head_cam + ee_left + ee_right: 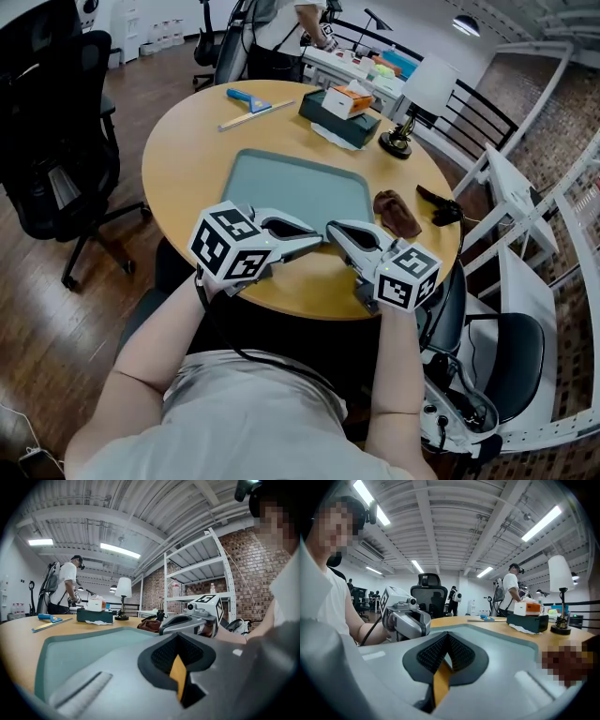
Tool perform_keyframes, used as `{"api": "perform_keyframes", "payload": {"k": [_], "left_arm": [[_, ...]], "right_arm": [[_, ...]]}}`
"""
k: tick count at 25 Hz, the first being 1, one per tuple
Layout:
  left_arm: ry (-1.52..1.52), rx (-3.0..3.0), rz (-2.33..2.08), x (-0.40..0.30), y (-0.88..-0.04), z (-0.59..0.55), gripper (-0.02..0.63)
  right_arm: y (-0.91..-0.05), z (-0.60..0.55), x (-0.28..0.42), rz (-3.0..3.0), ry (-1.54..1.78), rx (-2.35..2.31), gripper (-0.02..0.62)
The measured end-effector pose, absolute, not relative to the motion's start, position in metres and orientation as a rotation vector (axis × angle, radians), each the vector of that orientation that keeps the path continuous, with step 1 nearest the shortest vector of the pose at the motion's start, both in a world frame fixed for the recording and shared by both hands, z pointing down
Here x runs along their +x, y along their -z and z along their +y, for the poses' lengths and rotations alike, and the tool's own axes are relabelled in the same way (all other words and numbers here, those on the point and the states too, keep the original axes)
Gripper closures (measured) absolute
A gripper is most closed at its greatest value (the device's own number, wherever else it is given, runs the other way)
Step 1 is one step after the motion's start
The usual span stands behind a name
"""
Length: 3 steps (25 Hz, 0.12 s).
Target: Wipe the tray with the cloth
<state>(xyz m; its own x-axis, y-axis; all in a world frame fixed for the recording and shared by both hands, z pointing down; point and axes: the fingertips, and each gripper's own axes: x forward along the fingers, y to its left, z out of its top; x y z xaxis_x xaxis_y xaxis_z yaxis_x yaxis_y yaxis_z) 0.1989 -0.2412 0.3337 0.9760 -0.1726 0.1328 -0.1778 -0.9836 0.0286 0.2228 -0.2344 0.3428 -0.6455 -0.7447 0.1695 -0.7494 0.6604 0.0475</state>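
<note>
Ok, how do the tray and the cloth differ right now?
The tray is grey-green, the cloth brown. The tray lies flat and broad; the cloth is a small crumpled heap beside the tray's right edge. Both rest on the wooden table, neither held.

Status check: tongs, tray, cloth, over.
Both shut, empty: left tongs, right tongs. Brown cloth lies right of tray, untouched. Nothing blocks it.

left gripper (pixel 317 240): fingers together, empty | right gripper (pixel 332 228): fingers together, empty | tips nearly meeting
</note>
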Motion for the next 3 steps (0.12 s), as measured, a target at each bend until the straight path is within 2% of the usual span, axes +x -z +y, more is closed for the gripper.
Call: {"api": "perform_keyframes", "payload": {"k": [3], "left_arm": [[-0.206,3.088,-0.263,0.2000,-0.3318,-0.2409,0.284]], "right_arm": [[-0.3413,-0.2336,0.2232,-2.699,-0.035,1.234,0.595]]}}
